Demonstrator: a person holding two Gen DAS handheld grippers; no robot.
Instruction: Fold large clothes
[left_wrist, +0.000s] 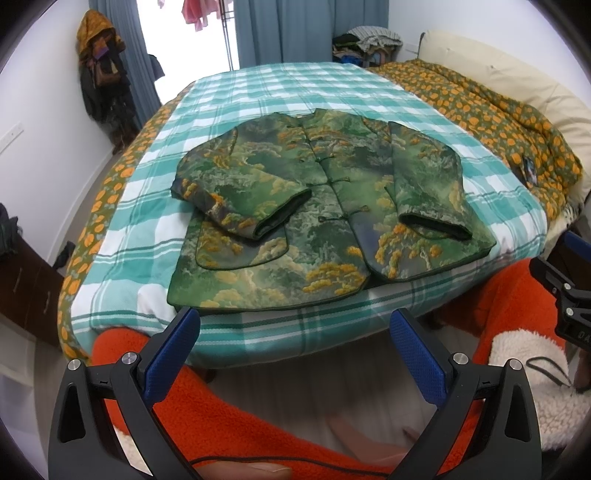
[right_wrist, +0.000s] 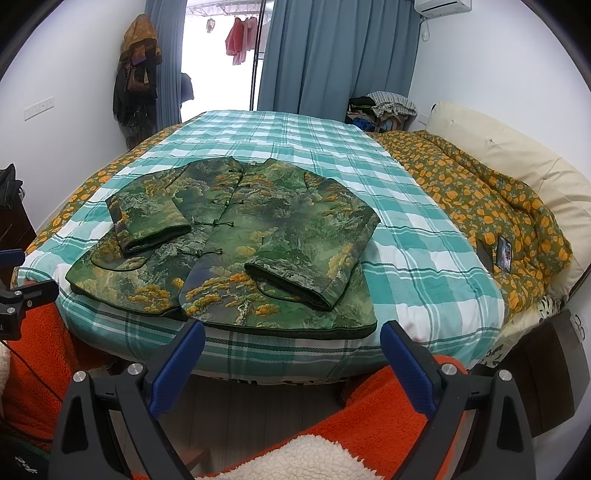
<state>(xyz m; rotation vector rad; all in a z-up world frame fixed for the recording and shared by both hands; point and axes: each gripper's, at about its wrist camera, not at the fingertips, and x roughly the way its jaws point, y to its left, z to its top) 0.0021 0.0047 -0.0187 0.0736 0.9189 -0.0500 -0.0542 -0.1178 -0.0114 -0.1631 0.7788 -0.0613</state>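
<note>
A green jacket (left_wrist: 314, 206) with yellow tree print and knot buttons lies front up on the teal checked bed cover (left_wrist: 258, 92), hem at the near edge. Both sleeves are folded in across its front. It also shows in the right wrist view (right_wrist: 236, 236) on the cover (right_wrist: 406, 236). My left gripper (left_wrist: 291, 325) is open and empty, held just short of the hem. My right gripper (right_wrist: 291, 339) is open and empty, also just short of the hem. The right gripper's body shows at the right edge of the left wrist view (left_wrist: 565, 295).
An orange-flowered quilt (right_wrist: 480, 206) is bunched along the bed's right side, with a phone (right_wrist: 504, 253) on it. A cream headboard (right_wrist: 517, 155) stands behind it. Curtains (right_wrist: 332, 55) and hanging clothes (right_wrist: 136, 66) are at the far wall. An orange fleece sleeve (right_wrist: 369, 406) is below.
</note>
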